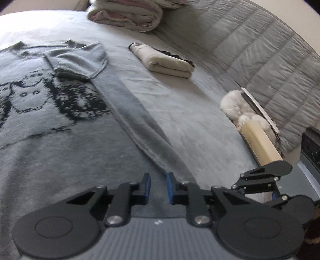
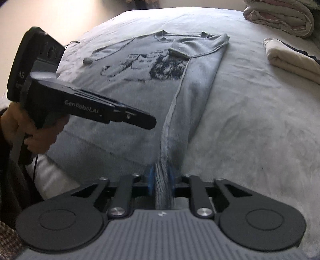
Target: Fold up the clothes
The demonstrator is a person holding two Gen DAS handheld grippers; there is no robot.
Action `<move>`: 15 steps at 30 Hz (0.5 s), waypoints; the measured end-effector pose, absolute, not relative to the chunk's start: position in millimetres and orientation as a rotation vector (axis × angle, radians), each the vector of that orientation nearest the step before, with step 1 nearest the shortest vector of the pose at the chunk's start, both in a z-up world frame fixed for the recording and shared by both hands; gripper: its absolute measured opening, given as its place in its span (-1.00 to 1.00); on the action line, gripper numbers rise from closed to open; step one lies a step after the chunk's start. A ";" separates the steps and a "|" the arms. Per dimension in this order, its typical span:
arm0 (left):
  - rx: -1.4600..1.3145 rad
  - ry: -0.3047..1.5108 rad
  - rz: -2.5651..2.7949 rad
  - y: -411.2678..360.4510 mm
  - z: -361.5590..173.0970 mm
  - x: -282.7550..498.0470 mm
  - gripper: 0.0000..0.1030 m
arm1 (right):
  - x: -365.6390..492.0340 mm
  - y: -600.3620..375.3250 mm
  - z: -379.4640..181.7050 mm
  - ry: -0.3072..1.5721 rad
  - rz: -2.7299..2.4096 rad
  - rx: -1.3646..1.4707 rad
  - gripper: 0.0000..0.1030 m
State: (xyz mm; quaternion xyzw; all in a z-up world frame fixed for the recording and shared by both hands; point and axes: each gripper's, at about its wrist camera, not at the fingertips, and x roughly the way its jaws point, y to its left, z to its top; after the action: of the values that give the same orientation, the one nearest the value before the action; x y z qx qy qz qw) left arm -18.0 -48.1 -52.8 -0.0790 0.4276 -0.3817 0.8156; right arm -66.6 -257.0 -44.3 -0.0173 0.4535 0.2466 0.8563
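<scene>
Both grippers tilt down over the near edge of the bed (image 2: 250, 124), where a grey T-shirt (image 2: 140, 112) with a dark print lies flat, collar toward the far edge. The right gripper (image 2: 161, 180) has its fingers (image 2: 150, 180) clenched on a bunched fold of the shirt's hem, the cloth running up between the blue pads. The left gripper (image 1: 158, 187) hovers just over the shirt's lower edge beside the folded-in side strip; its fingers (image 1: 147, 185) stand nearly together with a narrow gap, and no cloth shows between them. From the right wrist view a person's hand (image 2: 38, 134) wraps the left tool's handle at the bed's left side. One sleeve is folded onto the chest. A folded cream garment (image 1: 166, 62) sits well apart toward the far right corner, a folded blanket pile (image 1: 128, 14) beyond it. Bare sheet lies open between shirt and cream garment.
</scene>
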 end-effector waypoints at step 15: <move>-0.089 0.917 -1.014 -79.9 -64.2 -44.7 -0.72 | -68.3 -294.2 -12.6 0.895 0.663 0.252 -0.85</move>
State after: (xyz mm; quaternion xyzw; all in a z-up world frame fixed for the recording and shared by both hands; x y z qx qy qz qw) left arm -44.7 -79.9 -64.2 -0.0412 0.4234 -0.4682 0.7745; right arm -68.3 -294.2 -12.6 0.1193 0.4236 0.3137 0.8414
